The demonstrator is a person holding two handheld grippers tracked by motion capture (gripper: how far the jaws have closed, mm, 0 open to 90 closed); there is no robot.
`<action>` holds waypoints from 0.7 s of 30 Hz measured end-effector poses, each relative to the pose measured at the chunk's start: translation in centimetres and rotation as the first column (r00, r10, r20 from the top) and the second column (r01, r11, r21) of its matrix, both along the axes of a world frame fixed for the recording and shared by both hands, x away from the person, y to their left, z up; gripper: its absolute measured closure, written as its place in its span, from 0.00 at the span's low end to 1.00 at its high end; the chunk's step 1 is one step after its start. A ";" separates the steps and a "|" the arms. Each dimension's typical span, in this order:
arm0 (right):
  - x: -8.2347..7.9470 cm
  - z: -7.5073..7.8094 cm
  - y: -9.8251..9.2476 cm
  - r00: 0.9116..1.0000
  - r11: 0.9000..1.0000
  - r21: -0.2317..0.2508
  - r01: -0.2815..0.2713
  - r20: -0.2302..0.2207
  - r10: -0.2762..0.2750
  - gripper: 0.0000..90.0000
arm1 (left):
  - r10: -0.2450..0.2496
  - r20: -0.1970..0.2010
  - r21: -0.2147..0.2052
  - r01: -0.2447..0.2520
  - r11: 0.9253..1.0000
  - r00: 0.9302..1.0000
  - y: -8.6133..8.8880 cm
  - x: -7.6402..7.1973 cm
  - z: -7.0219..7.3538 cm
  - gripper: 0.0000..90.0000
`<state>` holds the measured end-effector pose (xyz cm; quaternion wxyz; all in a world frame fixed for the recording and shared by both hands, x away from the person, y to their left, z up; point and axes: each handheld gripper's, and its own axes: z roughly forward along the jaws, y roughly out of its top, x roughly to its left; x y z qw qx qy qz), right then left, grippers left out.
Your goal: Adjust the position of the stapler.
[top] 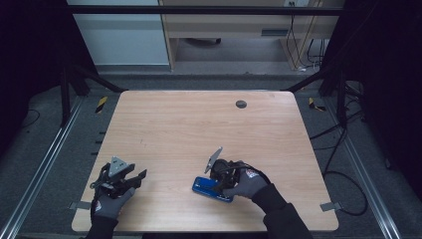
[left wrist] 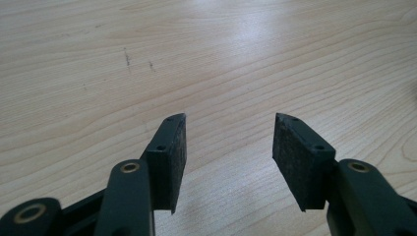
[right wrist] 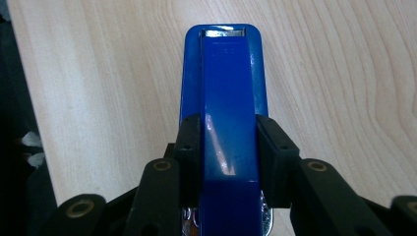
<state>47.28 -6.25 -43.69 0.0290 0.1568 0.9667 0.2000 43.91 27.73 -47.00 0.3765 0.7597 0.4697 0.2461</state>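
Pale wood-grain laminate covers the table [top: 199,129], a broad rounded-corner top with a small dark round cap [top: 241,104] set near its far edge. Faint dark scuff marks [left wrist: 128,58] show on the surface ahead of the left gripper.

Left gripper [top: 130,178]: held in a grey-gloved left hand [top: 107,201] near the table's near-left corner, with a grey three-cornered plate on top. Its jaws stand wide apart, with bare tabletop between them. In the left gripper view the left gripper [left wrist: 229,135] shows flat, rough-textured dark pads [left wrist: 175,157], each fastened to a matte black link by small screws, with brass-coloured pivot pins lower down. The jaws hold nothing and appear clear of the table.

Right gripper [top: 219,183]: held in a gloved right hand [top: 246,183] at the near edge, right of centre. In the right gripper view the right gripper [right wrist: 228,157] is closed tight on a blue stapler [right wrist: 223,98], one pad pressed to each long side of its body, roughly at mid-length.

Blue stapler [top: 206,188]: glossy painted finish, long and narrow with a rounded nose and a bright metal strip at the tip. It lies on the table just beside the near edge, its nose pointing away from the right gripper.
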 end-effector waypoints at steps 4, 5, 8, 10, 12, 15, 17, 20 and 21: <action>-0.1 0.3 0.0 1.000 1.000 0.003 -0.029 -0.001 0.029 0.74 | -0.002 0.000 0.004 0.002 1.000 1.000 0.0 -0.1 0.0 0.52; -0.1 0.3 0.0 1.000 1.000 0.003 -0.029 -0.001 0.029 0.74 | -0.003 0.000 0.003 0.003 1.000 1.000 0.0 -0.1 0.1 0.52; -0.2 0.1 0.0 0.997 0.997 -0.004 -0.077 -0.008 0.077 0.74 | -0.003 -0.001 0.003 0.003 1.000 1.000 0.0 0.0 0.0 0.52; -0.3 0.0 0.1 0.996 0.996 -0.006 -0.090 -0.012 0.090 0.74 | -0.003 -0.001 0.004 0.003 1.000 1.000 0.0 0.0 0.0 0.52; -0.3 -0.1 0.2 0.995 0.995 -0.009 -0.101 -0.012 0.101 0.74 | -0.003 0.003 0.004 0.003 1.000 1.000 0.0 0.0 0.1 0.52; -0.4 -0.3 0.3 0.991 0.992 -0.005 -0.130 -0.019 0.130 0.74 | -0.005 0.000 0.003 0.005 1.000 1.000 0.0 -0.1 0.1 0.52; -0.6 -0.3 0.4 0.990 0.990 -0.009 -0.139 -0.025 0.139 0.74 | -0.004 0.001 -0.002 0.004 1.000 1.000 0.0 0.0 0.0 0.52; -0.7 -0.3 0.5 0.987 0.987 -0.026 -0.159 -0.025 0.159 0.74 | -0.007 -0.002 0.000 0.007 1.000 1.000 0.0 0.0 0.0 0.52; -0.6 -0.3 0.5 0.985 0.985 -0.027 -0.171 -0.021 0.171 0.74 | -0.008 -0.001 0.000 0.008 1.000 1.000 0.0 0.0 0.0 0.52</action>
